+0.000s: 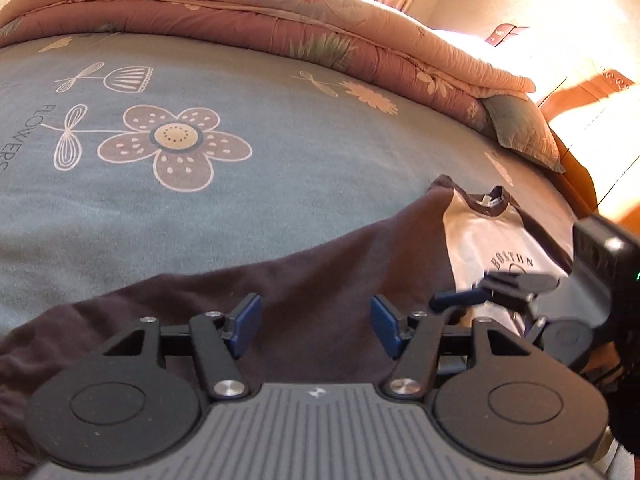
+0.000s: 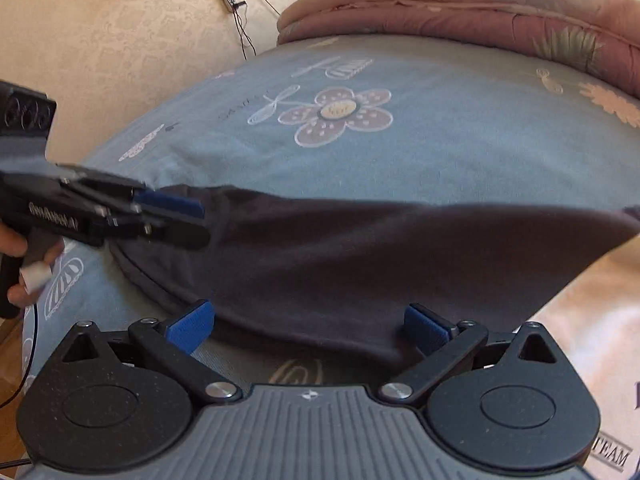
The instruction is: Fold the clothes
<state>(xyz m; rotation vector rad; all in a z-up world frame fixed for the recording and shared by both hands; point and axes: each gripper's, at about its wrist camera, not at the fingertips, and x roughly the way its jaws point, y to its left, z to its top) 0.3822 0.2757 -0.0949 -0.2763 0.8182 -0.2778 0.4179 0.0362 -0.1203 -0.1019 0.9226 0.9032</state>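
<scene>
Dark sleeve laid across shirt on bed, ready for folding; left gripper and right gripper both gaped open, empty.

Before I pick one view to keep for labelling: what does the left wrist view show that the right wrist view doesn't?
Only the left wrist view shows the shirt's collar, the BOSTON print on the pale chest, and a wooden bed frame. Only the right wrist view shows wall cables, a hand on the left tool, and the TEAM print. Both show the dark sleeve, blue flowered bedsheet, and pink quilt.
</scene>
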